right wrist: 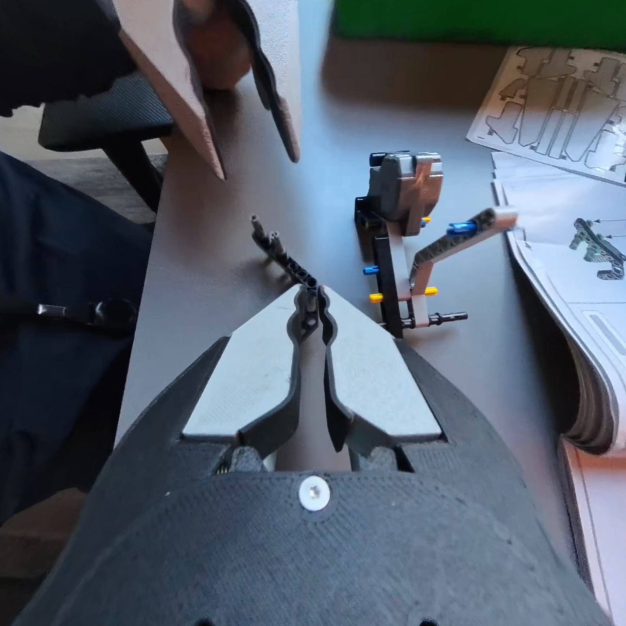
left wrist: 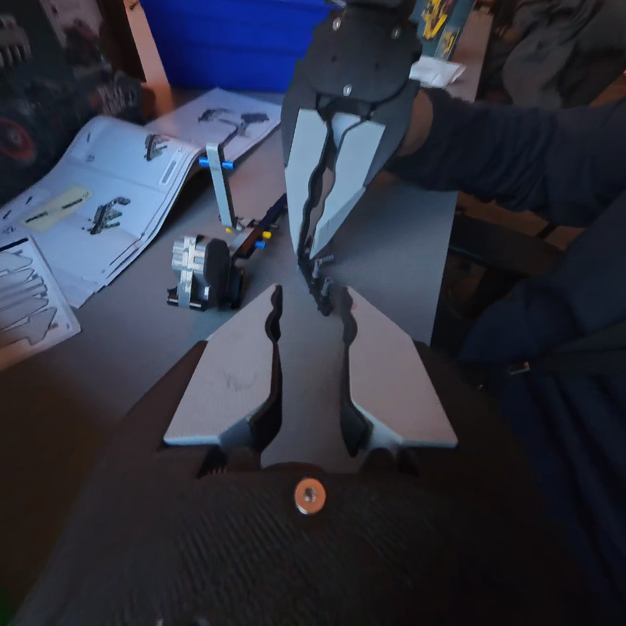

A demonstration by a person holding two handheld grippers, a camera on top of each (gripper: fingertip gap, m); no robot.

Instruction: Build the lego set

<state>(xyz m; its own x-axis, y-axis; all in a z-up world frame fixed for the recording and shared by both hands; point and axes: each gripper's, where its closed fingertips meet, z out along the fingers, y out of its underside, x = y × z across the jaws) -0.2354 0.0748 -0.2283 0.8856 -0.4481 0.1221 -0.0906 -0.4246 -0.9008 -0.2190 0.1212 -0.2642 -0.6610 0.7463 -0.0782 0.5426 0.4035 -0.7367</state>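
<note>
**Right gripper clamps a black beam while the left waits open**

The part-built lego assembly (right wrist: 394,237) stands on the grey table (right wrist: 210,203): a dark grey motor-like block with light grey plates, black beams carrying blue and yellow pins, and a grey angled beam (right wrist: 450,247) rising from it. The right gripper (right wrist: 313,294) is closed on a black beam (right wrist: 298,271) with two pins at its far end, held just above the table, left of the assembly.

The right wrist view shows the beam's row of holes clearly; in the left wrist view the same piece is blurred, perhaps tilted downward. Only the left view shows the blue bin (left wrist: 233,40) and the sleeved arm behind the right gripper.

The left gripper (left wrist: 311,301) hovers over the table with jaws parted and nothing between them, facing the right one. The open instruction booklet (left wrist: 111,189) lies beside the assembly.
</note>
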